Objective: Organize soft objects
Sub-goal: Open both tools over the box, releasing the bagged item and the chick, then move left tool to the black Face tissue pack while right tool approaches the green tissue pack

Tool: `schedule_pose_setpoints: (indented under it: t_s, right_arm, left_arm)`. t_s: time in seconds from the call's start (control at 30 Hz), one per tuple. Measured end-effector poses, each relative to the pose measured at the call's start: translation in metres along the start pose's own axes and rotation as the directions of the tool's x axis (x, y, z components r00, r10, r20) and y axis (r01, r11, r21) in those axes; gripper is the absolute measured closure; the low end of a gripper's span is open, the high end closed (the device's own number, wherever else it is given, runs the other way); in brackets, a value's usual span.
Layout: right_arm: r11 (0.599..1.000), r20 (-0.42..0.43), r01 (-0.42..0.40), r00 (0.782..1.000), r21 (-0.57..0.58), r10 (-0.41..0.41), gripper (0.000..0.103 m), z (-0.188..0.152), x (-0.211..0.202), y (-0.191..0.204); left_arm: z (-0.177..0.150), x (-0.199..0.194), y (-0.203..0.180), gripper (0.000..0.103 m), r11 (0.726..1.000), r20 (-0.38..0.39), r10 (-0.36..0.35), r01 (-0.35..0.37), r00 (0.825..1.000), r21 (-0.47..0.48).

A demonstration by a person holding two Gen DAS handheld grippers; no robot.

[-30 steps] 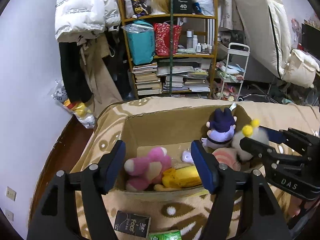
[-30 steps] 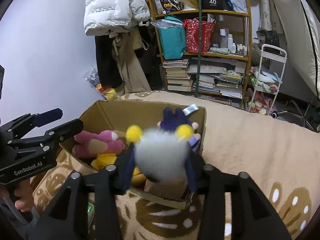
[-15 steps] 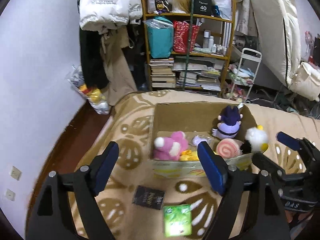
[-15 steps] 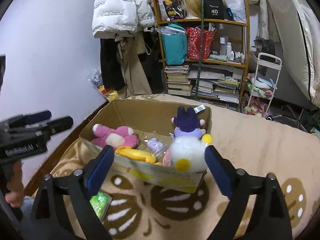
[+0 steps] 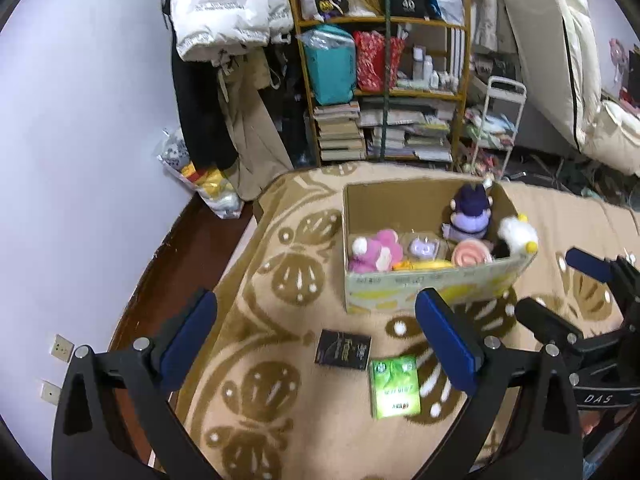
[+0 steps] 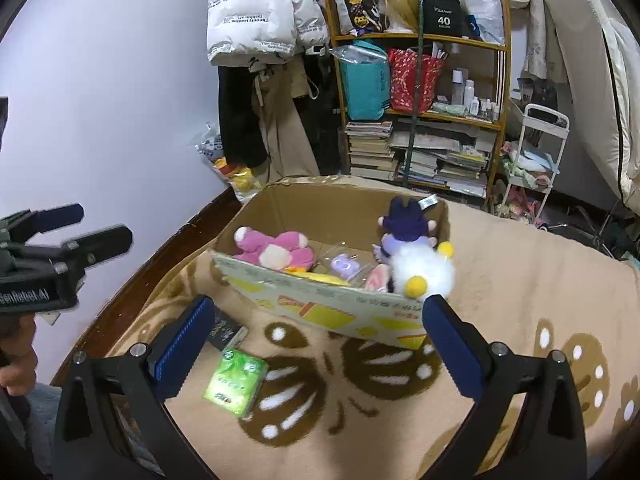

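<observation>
Patterned blanket (image 6: 520, 280) carrying cardboard box (image 6: 320, 300) of plush toys; my left gripper (image 5: 316, 340) and right gripper (image 6: 316, 344) both gape, empty.

Both wrist views high, angled down toward shelf (image 5: 384, 80); both share cardboard box (image 5: 424, 286) on blanket (image 6: 520, 280).

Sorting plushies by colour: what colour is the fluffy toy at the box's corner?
White with yellow pom-poms; the fluffy toy shows best in the right wrist view.
</observation>
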State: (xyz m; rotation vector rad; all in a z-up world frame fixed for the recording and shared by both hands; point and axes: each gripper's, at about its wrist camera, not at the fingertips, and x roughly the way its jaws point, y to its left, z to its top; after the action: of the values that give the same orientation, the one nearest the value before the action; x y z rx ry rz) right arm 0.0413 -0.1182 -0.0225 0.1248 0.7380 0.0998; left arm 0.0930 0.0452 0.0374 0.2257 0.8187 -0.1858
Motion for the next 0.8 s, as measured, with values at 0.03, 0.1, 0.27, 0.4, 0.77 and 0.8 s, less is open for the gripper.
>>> schedule_pose_setpoints:
  t_s: [0.03,0.1,0.27,0.4,0.77,0.8]
  right_arm:
    - [1.000,0.003,-0.005,1.000,0.000,0.005,0.000,0.000,-0.001,0.002]
    - [1.000,0.006,-0.011,1.000,-0.003,0.011,0.000,-0.001,-0.002,0.008]
    - [1.000,-0.003,-0.021,1.000,-0.014,0.021,0.000,-0.009,0.008,0.019]
    - [0.999,-0.030,-0.035,0.999,-0.006,0.035,0.000,-0.015,0.022,0.024]
    - [0.999,-0.119,-0.032,0.992,-0.018,0.030,0.000,-0.026,0.073,0.035]
    - [0.999,-0.131,-0.038,0.991,-0.016,0.035,0.000,-0.027,0.077,0.035]
  left_arm:
    - [-0.001,0.000,0.000,0.005,1.000,-0.006,-0.001,0.001,1.000,0.005]
    - [-0.004,0.001,0.000,0.005,1.000,-0.011,0.004,-0.003,1.000,0.014]
    - [-0.005,0.014,0.004,0.005,1.000,-0.041,-0.008,0.009,0.999,0.025]
    - [-0.008,0.037,0.011,0.005,0.999,-0.080,-0.027,0.028,0.996,0.015]
    - [-0.009,0.097,0.019,0.005,0.998,-0.208,-0.053,0.058,0.977,0.020]
    - [-0.010,0.104,0.019,0.005,0.998,-0.226,-0.055,0.061,0.973,0.022]
